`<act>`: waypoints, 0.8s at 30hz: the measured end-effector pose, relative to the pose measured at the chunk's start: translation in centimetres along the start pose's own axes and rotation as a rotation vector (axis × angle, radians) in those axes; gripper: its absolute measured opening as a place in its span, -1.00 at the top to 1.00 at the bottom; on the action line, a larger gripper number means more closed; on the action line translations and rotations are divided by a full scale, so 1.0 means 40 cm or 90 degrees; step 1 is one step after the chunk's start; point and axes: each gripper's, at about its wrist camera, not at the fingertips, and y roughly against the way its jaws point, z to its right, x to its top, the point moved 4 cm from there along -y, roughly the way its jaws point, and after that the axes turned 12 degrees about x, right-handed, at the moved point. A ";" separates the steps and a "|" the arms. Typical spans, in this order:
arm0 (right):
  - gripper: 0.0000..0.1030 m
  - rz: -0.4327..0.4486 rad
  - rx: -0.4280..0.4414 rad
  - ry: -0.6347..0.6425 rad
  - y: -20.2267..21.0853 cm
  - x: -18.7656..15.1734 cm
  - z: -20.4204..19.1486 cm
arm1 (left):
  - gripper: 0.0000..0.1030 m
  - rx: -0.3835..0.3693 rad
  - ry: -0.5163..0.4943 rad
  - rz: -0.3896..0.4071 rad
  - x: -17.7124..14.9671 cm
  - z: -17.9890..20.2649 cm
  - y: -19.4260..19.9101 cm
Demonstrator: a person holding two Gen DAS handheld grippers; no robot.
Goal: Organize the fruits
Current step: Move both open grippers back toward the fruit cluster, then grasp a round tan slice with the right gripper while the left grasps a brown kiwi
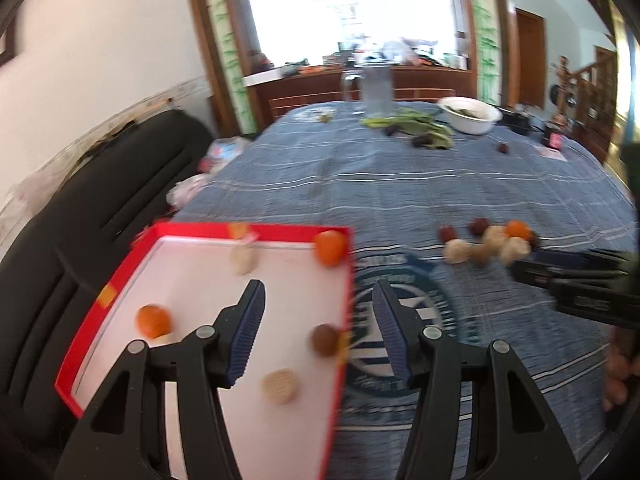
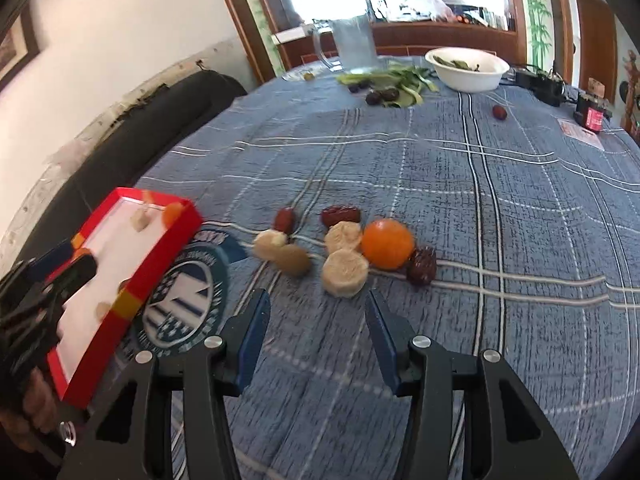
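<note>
Blue-padded left gripper (image 1: 318,300) hangs half open and empty over the red tray's (image 1: 347,280) right rim. Right gripper (image 2: 318,308), likewise empty, hovers just short of the fruit pile (image 2: 344,246); bare cloth (image 2: 500,200) beyond. Tray fruit (image 1: 280,385) looks blurred.

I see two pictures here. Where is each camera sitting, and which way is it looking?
Left wrist view: sits on the left gripper, looking forward and down over the red tray; its open jaws show, with the right gripper at the right edge.
Right wrist view: sits on the right gripper, aimed at the fruit pile on the blue tablecloth; its open jaws show, with the left gripper and a hand lower left.
Shared: tray, fruit pile, tablecloth, white bowl, pitcher.
</note>
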 end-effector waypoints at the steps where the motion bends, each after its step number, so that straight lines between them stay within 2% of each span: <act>1: 0.11 -0.002 -0.007 -0.001 -0.008 0.005 0.005 | -0.12 -0.005 -0.008 -0.003 0.006 0.015 -0.002; 2: 0.18 -0.010 -0.012 0.000 -0.021 0.009 0.009 | -0.12 -0.008 -0.015 -0.007 0.012 0.028 -0.008; 4: 0.52 -0.021 -0.018 0.003 -0.045 0.018 0.014 | -0.12 -0.014 -0.023 -0.011 0.019 0.048 -0.014; 10: 0.52 0.005 0.010 -0.019 -0.017 0.024 0.039 | -0.12 -0.026 -0.047 -0.058 0.022 0.111 -0.067; 13: 0.52 0.057 0.055 -0.063 0.033 0.047 0.066 | -0.12 -0.038 -0.058 -0.073 0.031 0.151 -0.088; 16: 0.52 0.108 0.076 -0.105 0.084 0.061 0.098 | -0.12 -0.013 -0.084 -0.074 0.043 0.192 -0.119; 24: 0.51 0.137 0.100 -0.161 0.118 0.081 0.145 | -0.12 0.013 -0.127 -0.100 0.062 0.273 -0.207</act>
